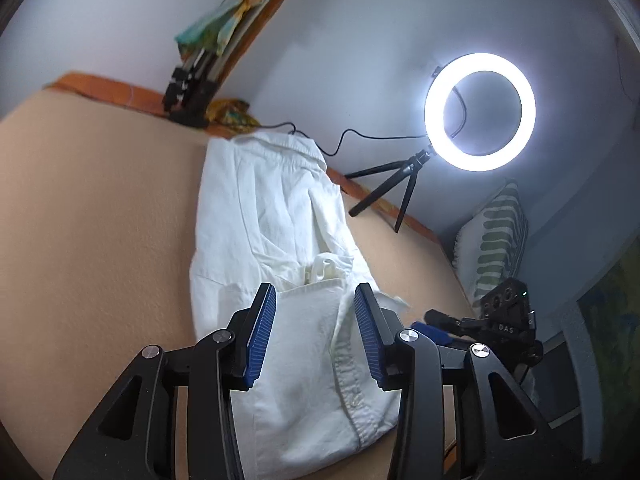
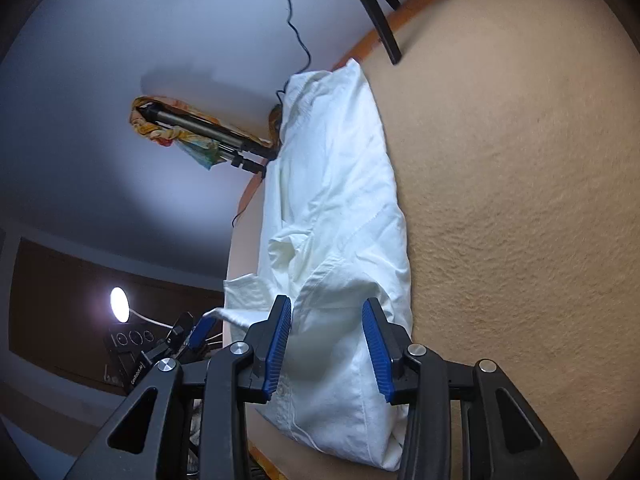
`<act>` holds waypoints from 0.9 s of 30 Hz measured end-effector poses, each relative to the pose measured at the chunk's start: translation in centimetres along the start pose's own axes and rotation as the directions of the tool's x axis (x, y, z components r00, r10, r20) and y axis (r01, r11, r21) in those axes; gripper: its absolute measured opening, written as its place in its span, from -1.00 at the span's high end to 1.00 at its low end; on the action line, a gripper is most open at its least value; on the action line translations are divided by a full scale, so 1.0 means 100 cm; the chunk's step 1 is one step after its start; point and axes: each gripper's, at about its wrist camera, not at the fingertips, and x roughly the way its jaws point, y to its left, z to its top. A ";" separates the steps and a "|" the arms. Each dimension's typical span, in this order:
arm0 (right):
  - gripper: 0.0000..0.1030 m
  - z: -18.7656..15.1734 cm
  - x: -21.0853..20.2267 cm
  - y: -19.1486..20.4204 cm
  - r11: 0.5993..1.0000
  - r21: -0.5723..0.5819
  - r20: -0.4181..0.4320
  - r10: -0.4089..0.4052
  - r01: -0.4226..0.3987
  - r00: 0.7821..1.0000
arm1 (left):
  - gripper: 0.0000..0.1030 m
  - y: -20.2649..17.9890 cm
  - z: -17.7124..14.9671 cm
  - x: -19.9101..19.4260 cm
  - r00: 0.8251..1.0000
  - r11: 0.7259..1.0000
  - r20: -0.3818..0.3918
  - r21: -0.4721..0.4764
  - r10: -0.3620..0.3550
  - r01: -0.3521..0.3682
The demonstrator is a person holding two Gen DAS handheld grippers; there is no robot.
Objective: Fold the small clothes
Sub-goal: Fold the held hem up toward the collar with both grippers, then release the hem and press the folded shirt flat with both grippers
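A white shirt (image 1: 276, 232) lies folded lengthwise into a long strip on the tan table (image 1: 100, 220), collar at the far end. My left gripper (image 1: 316, 304) is open, its blue pads either side of the shirt's near hem end, just above the cloth. The shirt also shows in the right wrist view (image 2: 340, 200). My right gripper (image 2: 328, 316) is open over the same near end, straddling the cloth. The right gripper also shows in the left wrist view (image 1: 496, 328), and the left gripper in the right wrist view (image 2: 192, 336).
A lit ring light (image 1: 480, 110) on a small black tripod stands at the table's far right, with its cable (image 1: 320, 140) running behind the collar. A folded tripod with colourful cloth (image 1: 208, 60) leans on the wall. A patterned cushion (image 1: 492, 240) sits at the right.
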 end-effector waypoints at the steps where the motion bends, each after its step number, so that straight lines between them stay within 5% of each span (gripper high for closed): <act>1: 0.22 -0.002 -0.002 0.005 0.998 -0.044 0.007 -0.033 0.033 0.999 | 0.24 0.000 -0.003 -0.004 1.000 1.000 0.001 0.011 0.009 -0.010; 6: 0.25 -0.024 0.010 0.019 0.961 -0.221 -0.012 -0.174 0.167 0.985 | 0.24 -0.011 -0.045 -0.007 0.997 0.991 -0.062 0.128 0.037 -0.029; 11: 0.39 -0.039 0.028 0.026 0.912 -0.329 -0.025 -0.270 0.247 0.963 | 0.24 -0.017 -0.067 0.007 0.983 0.958 -0.093 0.256 0.158 -0.130; 16: 1.00 -0.037 0.031 0.025 0.890 -0.337 -0.005 -0.329 0.308 0.944 | 0.24 -0.002 -0.060 0.025 0.966 0.922 -0.060 0.318 0.253 -0.221; 19: 1.00 -0.040 0.032 0.023 0.861 -0.357 0.014 -0.384 0.363 0.923 | 0.24 0.008 -0.056 0.041 0.949 0.892 -0.057 0.363 0.309 -0.268; 23: 1.00 -0.044 0.029 0.025 0.840 -0.369 0.024 -0.421 0.399 0.907 | 0.18 0.023 -0.055 0.048 0.940 0.896 -0.075 0.335 0.334 -0.291; 27: 0.95 -0.045 0.016 0.039 0.797 -0.408 0.098 -0.447 0.446 0.889 | 0.19 0.012 -0.047 0.029 0.952 0.907 -0.026 0.315 0.305 -0.281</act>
